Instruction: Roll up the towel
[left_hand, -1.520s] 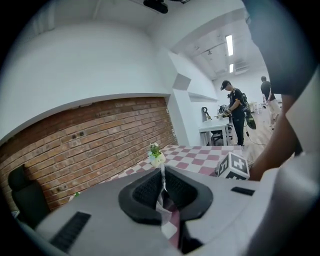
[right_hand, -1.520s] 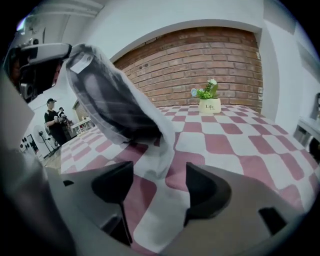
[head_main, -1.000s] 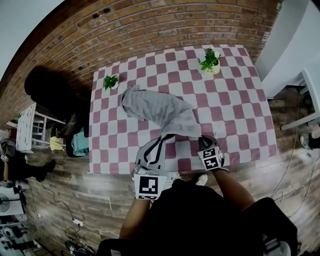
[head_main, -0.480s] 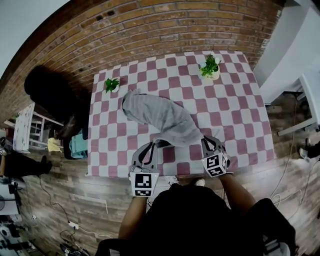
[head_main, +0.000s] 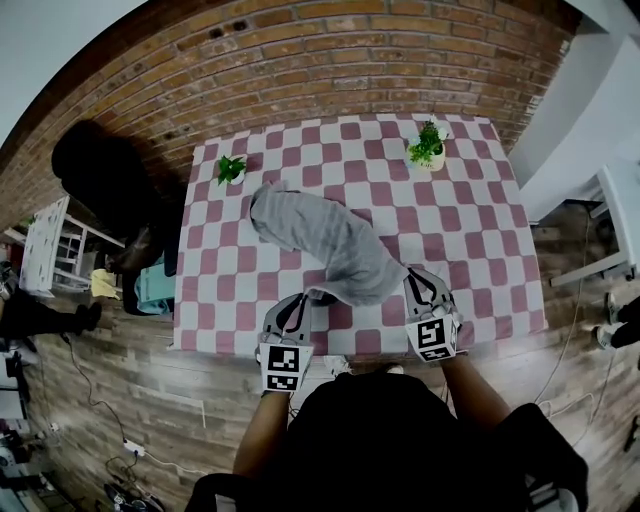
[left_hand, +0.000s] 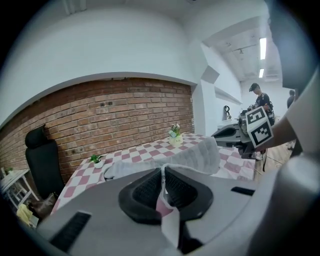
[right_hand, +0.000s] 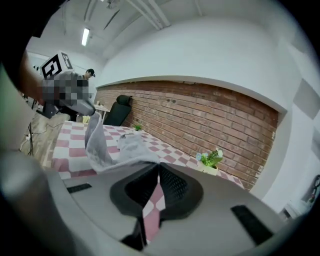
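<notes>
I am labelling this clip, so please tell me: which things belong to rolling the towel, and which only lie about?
Job: grey towel; left gripper and right gripper, both shut on its near edge.
Lying about: small potted plant; larger potted plant; black chair.

The towel (head_main: 318, 238) lies on the worktop (head_main: 480, 250). The left plant (head_main: 231, 168) and the right plant (head_main: 427, 148), 2 in all, stand behind it.

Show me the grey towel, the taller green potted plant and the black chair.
grey towel (head_main: 318, 238): head view, its middle.
taller green potted plant (head_main: 428, 145): head view, its leaves.
black chair (head_main: 97, 168): head view, its back.
</notes>
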